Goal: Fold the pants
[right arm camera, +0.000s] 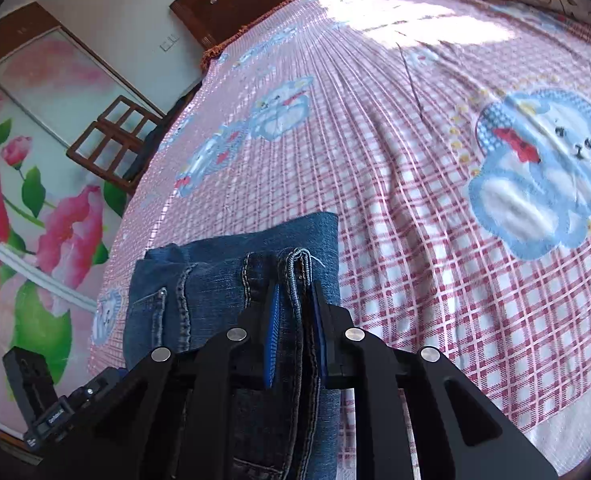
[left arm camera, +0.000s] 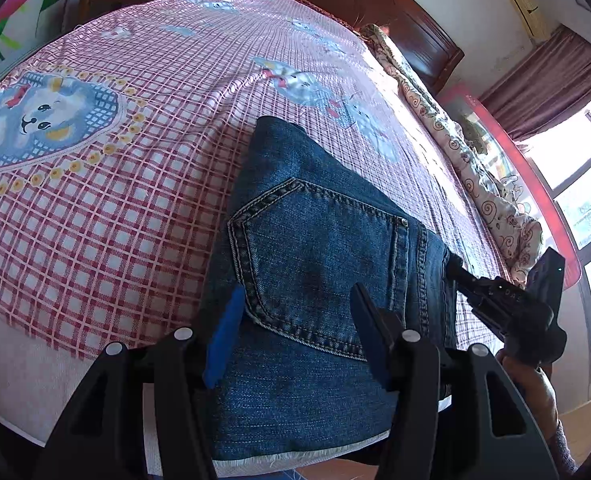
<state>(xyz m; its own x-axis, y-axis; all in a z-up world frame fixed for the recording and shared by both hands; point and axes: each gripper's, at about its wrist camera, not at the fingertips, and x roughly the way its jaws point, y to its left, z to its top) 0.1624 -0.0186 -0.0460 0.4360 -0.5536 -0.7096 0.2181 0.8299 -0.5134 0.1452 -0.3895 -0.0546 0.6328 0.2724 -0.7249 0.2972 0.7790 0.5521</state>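
Note:
Folded blue jeans [left arm camera: 319,240] lie near the edge of the bed, back pocket [left arm camera: 323,256] facing up. My left gripper [left arm camera: 299,316] hovers over the pocket. It is open, with the fingers wide apart and nothing pinched between them. In the right wrist view the right gripper [right arm camera: 295,304] is shut on the jeans [right arm camera: 223,280]. Its blue pads [right arm camera: 272,328] clamp a thick stitched edge at the waistband. The left wrist view shows the right gripper [left arm camera: 457,270] at the right side of the jeans, with a hand [left arm camera: 531,384] behind it.
A pink plaid sheet [left arm camera: 115,220] with blue bear prints covers the bed. A rolled floral quilt [left arm camera: 475,168] lies along its far side by the window [left arm camera: 583,184]. The dark wooden headboard [left arm camera: 375,0], a wooden chair [right arm camera: 111,140] and a flower-painted wardrobe [right arm camera: 35,200] surround it.

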